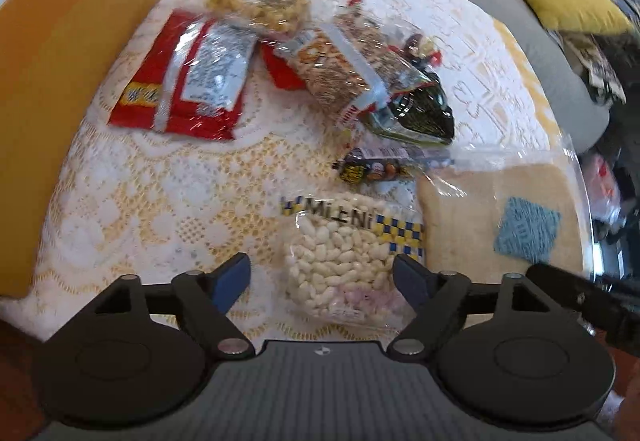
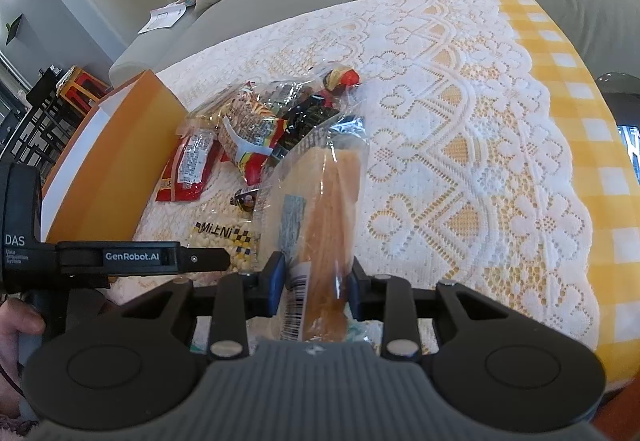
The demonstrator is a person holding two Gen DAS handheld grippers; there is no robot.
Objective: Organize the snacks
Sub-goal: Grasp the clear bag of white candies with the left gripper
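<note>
The left gripper (image 1: pixel 322 275) has its fingers wide open, with the bag of white candies (image 1: pixel 340 261) right between them. The right gripper (image 2: pixel 316 281) squeezes a bread packet (image 2: pixel 324 225).

Both grippers (image 1: pixel 322 275) (image 2: pixel 316 283) have black linkage arms, silver pivot screws, blue pads (image 1: pixel 232 279), ribbed grey bodies; one bears white "GenRobot.AI" lettering.

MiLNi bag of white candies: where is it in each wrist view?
Left wrist: the bag of white candies lies bottom centre, between the spread fingers of the left gripper, not pinched.
Right wrist: bag sits left of centre, partly behind the left gripper's black body and left of the bread packet.
Shared landmark: the orange box, at the left in both.
</note>
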